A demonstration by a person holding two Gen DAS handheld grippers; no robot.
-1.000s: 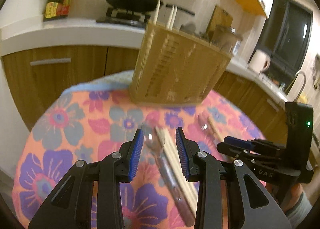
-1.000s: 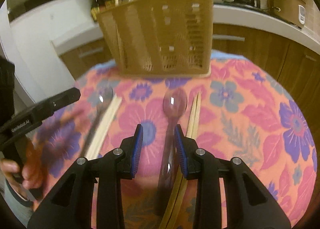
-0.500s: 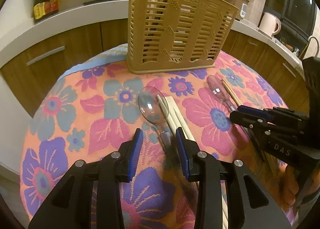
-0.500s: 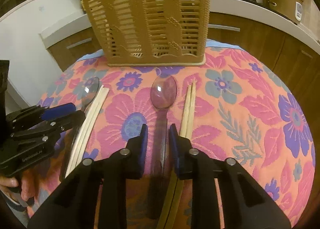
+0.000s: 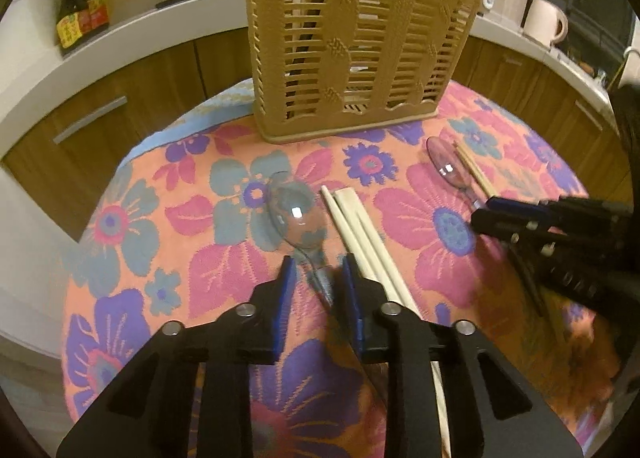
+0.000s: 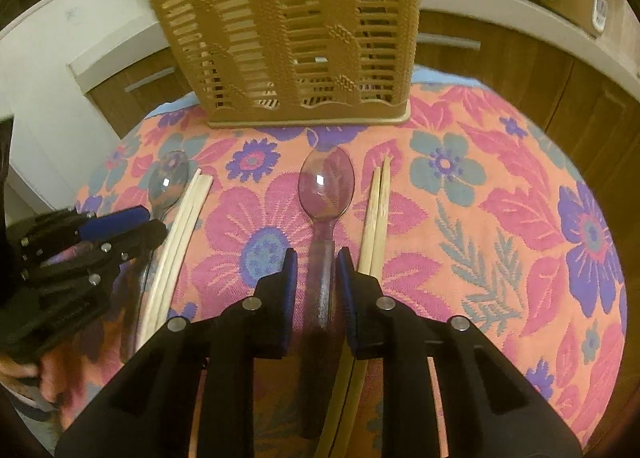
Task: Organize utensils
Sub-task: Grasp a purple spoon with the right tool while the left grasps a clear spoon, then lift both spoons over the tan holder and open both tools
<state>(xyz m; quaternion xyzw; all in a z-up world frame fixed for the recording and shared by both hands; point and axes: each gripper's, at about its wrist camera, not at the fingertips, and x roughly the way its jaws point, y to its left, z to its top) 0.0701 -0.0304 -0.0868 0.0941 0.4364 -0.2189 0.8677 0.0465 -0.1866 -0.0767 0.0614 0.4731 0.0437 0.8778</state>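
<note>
Spoons of clear plastic lie flat on the floral tablecloth (image 6: 520,218); the left gripper (image 5: 316,274), whose jaws have just been closing, straddles the grey one's (image 5: 296,218) handle, while the right gripper (image 6: 316,270) stands narrowed about the purple one's (image 6: 326,186) handle. Whether either set of pads presses is unclear. Both point steeply down. A good lift pinches the handle only, clear of adjacent chopsticks (image 6: 376,214). Beyond stands the tan slotted basket (image 6: 296,38).

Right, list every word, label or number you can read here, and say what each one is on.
None can be read as text.
Labels on the sauce bottles: yellow and red print, too small to read.
Lettering on the body of the right tongs: blurred.
Lettering on the body of the left tongs: blurred.
Panel on the rice cooker: too small to read.
</note>
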